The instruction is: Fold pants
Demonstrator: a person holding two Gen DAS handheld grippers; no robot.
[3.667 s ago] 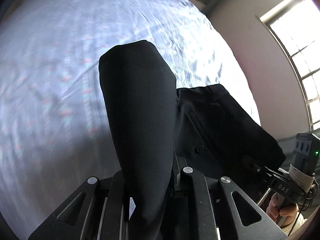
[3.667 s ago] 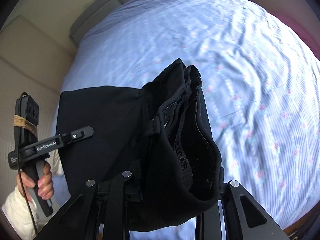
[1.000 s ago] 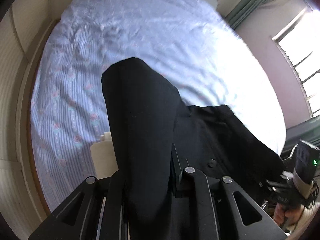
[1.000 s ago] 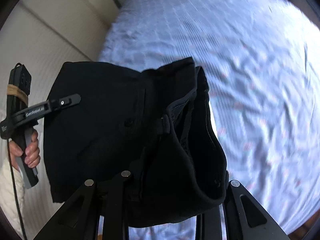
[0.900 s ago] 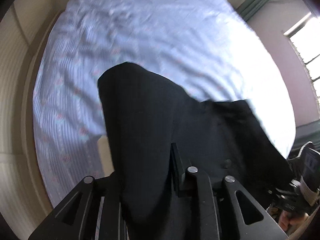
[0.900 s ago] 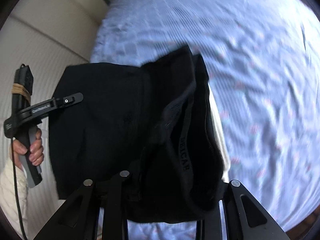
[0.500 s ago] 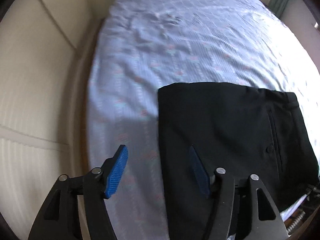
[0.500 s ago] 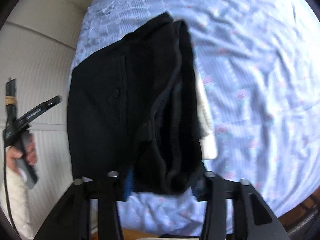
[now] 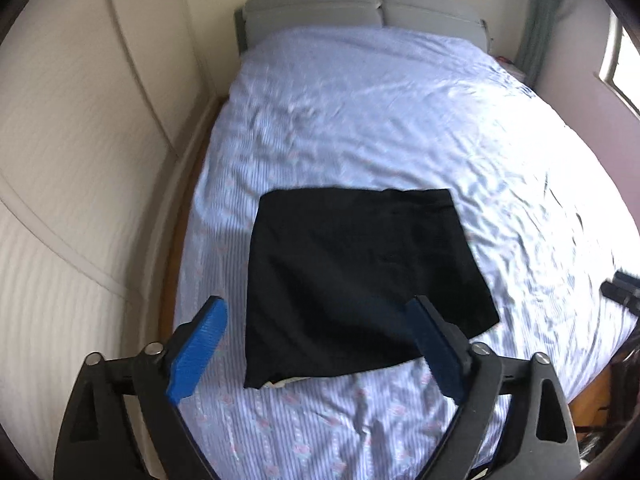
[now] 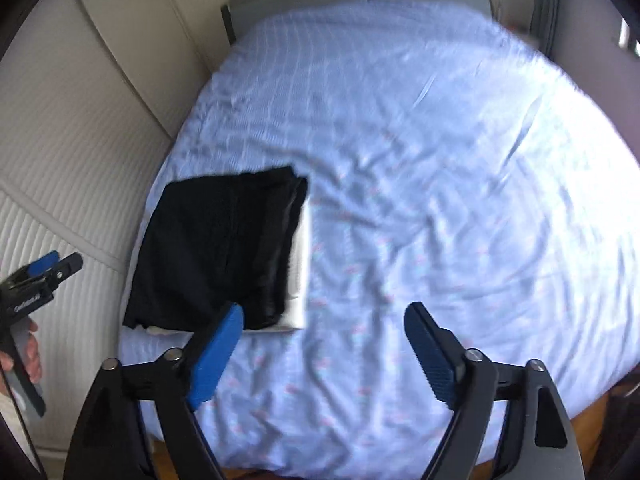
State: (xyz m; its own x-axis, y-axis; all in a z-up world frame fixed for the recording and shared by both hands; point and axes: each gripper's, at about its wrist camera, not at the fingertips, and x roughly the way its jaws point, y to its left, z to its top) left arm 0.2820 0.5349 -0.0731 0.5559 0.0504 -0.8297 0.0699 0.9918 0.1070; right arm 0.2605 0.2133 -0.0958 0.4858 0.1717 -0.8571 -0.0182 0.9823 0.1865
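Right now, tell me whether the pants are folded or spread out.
Folded. The black pants lie as a compact, roughly square stack on the striped bedsheet, layered edges showing along one side; neither gripper holds them.

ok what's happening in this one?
A person is folding black pants on a bed with a light blue striped sheet. The pants lie folded into a flat rectangle near the bed's foot. Both tools are clear of them: the left tool and right tool hover above, jaws opening, nothing between them.
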